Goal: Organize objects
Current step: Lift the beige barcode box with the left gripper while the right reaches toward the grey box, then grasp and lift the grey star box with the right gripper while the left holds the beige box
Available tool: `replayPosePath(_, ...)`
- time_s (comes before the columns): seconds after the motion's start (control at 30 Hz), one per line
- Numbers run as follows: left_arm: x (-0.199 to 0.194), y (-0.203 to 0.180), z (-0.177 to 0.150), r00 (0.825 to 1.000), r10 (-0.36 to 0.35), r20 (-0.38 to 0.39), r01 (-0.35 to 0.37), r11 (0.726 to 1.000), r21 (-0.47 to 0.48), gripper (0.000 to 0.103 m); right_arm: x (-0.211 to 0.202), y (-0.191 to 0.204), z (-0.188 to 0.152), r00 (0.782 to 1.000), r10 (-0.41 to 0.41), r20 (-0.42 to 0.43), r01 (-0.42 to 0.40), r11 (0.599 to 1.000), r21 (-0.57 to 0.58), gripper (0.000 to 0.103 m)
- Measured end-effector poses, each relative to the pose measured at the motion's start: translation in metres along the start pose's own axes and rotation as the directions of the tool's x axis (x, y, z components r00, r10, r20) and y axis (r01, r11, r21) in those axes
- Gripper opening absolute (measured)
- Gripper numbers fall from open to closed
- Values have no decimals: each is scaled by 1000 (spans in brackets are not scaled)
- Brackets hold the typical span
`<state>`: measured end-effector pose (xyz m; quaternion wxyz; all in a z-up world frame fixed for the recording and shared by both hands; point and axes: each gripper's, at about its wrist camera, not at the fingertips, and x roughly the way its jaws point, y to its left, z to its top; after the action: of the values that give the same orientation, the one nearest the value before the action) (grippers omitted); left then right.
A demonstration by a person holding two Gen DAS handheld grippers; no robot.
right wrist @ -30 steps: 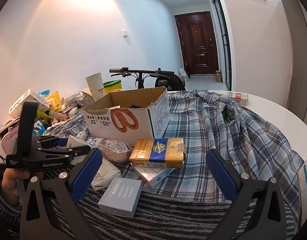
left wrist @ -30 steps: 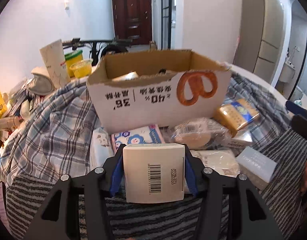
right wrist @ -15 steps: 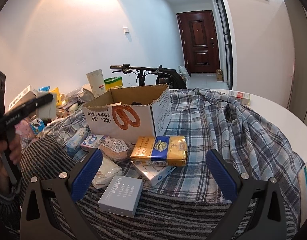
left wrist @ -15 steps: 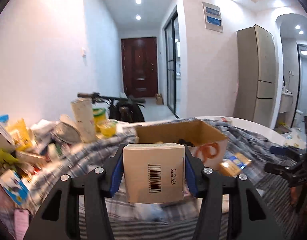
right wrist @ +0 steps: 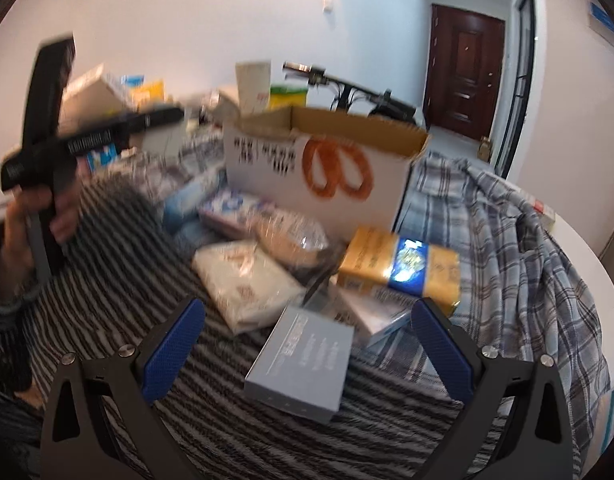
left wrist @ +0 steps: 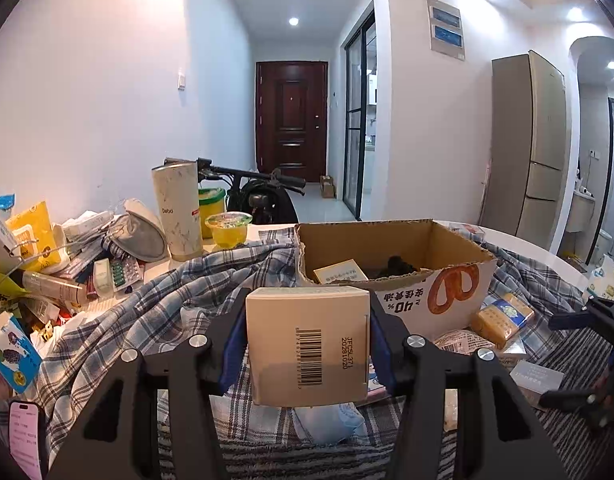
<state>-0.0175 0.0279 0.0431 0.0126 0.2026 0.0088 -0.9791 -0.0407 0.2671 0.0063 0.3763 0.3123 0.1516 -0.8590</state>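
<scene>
left gripper (left wrist: 307,344): pinching beige barcode box (left wrist: 307,344), lifted, just short of pretzel carton (left wrist: 447,292)
right gripper (right wrist: 303,344): spread wide over grey box (right wrist: 303,364), not touching
left view only: booklet (left wrist: 339,271) inside carton
change: right gripper dropped closer to grey box
</scene>
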Motion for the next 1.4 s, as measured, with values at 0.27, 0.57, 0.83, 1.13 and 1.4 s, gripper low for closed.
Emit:
replayPosePath(0.27, -1, -5, 0, 1000, -17, 8, 17, 1000, 23, 55, 4, -21, -8, 988, 127, -93, -116, 986, 117, 77)
replayPosePath(0.57, 0, -4, 0, 1000, -24, 5, 24, 1000, 13, 55, 13, -16, -22, 977, 114, -179, -98, 991, 93, 54)
replayPosePath(0.83, -1, 0, 1, 999, -35, 5, 35, 999, -8, 55, 4, -16, -17, 987, 85, -133, -75, 994, 76, 50)
replayPosePath(1.13, 1, 4, 0, 999, -51, 3, 51, 998, -23, 55, -31, -14, -11, 998, -47, 31, 46, 998, 37, 47)
replayPosePath(1.4, 3, 7, -1, 998, -62, -3, 62, 997, -36, 55, -52, -5, 6, 988, -74, 136, 72, 997, 16, 47)
